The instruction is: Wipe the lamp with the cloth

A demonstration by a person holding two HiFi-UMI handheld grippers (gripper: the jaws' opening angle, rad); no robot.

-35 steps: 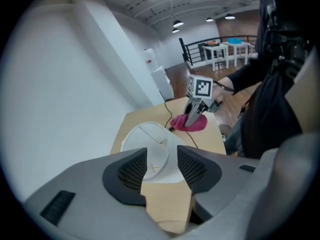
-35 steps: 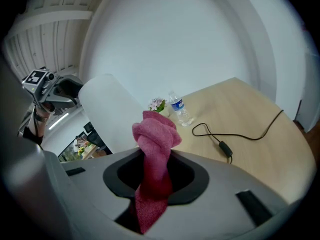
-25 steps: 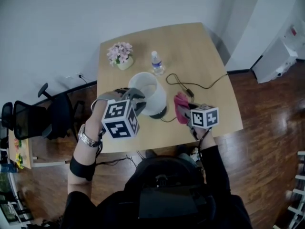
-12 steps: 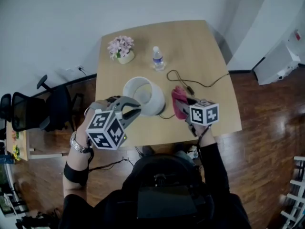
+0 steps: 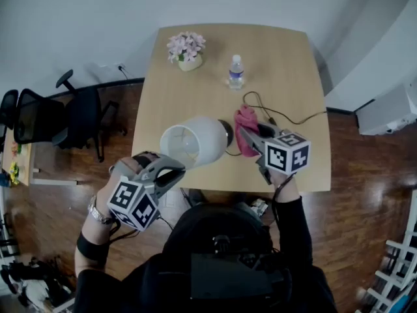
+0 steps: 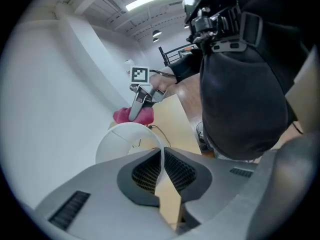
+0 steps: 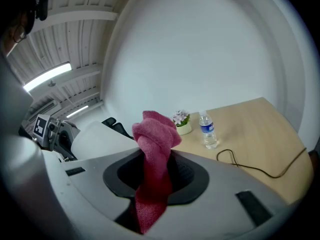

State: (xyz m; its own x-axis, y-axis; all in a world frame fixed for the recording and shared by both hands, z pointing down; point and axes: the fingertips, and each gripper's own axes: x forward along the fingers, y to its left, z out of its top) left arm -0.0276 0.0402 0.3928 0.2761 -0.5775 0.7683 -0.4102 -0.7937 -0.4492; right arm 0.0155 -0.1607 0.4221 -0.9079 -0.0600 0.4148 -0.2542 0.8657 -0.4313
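The white lamp is tipped on its side over the table's front edge, its open shade facing my left gripper. That gripper's jaws are closing, and the thin shade rim is pinched between the pads. My right gripper is shut on the pink cloth, which sits right beside the lamp's dark base. In the right gripper view the cloth bunches up out of the jaws, with the shade to its left.
On the wooden table a flower pot and a water bottle stand at the back. A black cable runs to the right from the lamp. Office chairs stand on the floor to the left.
The lamp has gone from upright to tipped toward the front left. My left gripper moved that way with the shade rim and its jaws narrowed. The right gripper rose with the cloth.
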